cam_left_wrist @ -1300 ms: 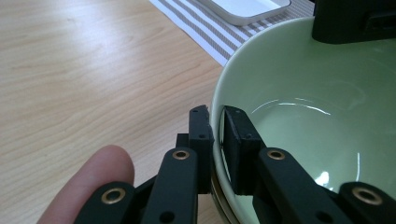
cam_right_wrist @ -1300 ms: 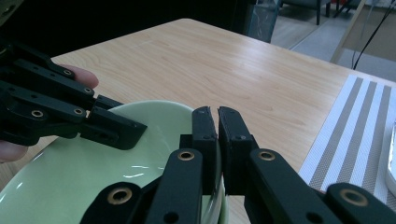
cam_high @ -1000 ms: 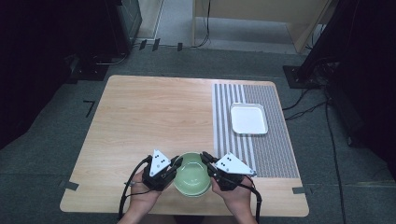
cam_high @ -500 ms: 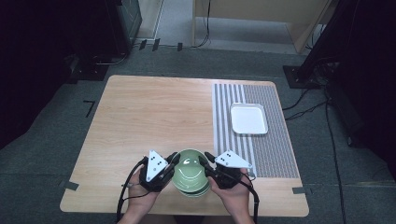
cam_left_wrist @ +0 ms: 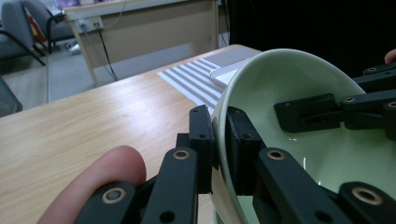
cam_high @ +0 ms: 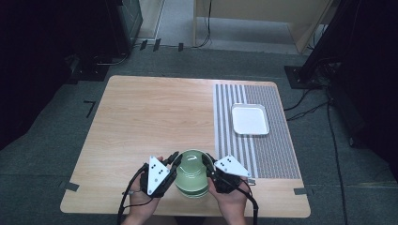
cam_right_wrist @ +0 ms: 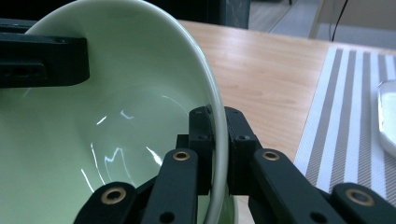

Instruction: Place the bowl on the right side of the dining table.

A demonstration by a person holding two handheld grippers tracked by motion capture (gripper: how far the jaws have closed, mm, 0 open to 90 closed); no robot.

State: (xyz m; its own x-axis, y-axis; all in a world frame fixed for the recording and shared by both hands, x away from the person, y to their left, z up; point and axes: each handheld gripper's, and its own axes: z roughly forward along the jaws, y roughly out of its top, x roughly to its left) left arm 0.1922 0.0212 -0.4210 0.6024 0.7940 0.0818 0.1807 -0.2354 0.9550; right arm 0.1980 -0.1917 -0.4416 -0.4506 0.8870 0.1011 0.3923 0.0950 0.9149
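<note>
A pale green bowl (cam_high: pixel 192 173) is held tipped up near the table's front edge, its mouth facing away from the person. My left gripper (cam_high: pixel 174 161) is shut on the bowl's left rim, and my right gripper (cam_high: pixel 207 164) is shut on its right rim. In the left gripper view the bowl (cam_left_wrist: pixel 299 140) has its rim pinched between my left gripper's (cam_left_wrist: pixel 219 140) jaws, with the other gripper's jaw reaching in opposite. In the right gripper view the bowl (cam_right_wrist: pixel 93 126) has its rim clamped by my right gripper (cam_right_wrist: pixel 217 140).
A grey striped placemat (cam_high: pixel 256 131) covers the table's right side, with a white rectangular tray (cam_high: pixel 250 119) on its far half. The wooden table (cam_high: pixel 155 117) stretches away beyond the bowl. Cables trail from both grippers over the front edge.
The bowl, flat between the grippers a second ago, has been lifted and tipped upright so its mouth faces forward. Both grippers kept their hold on the rim.
</note>
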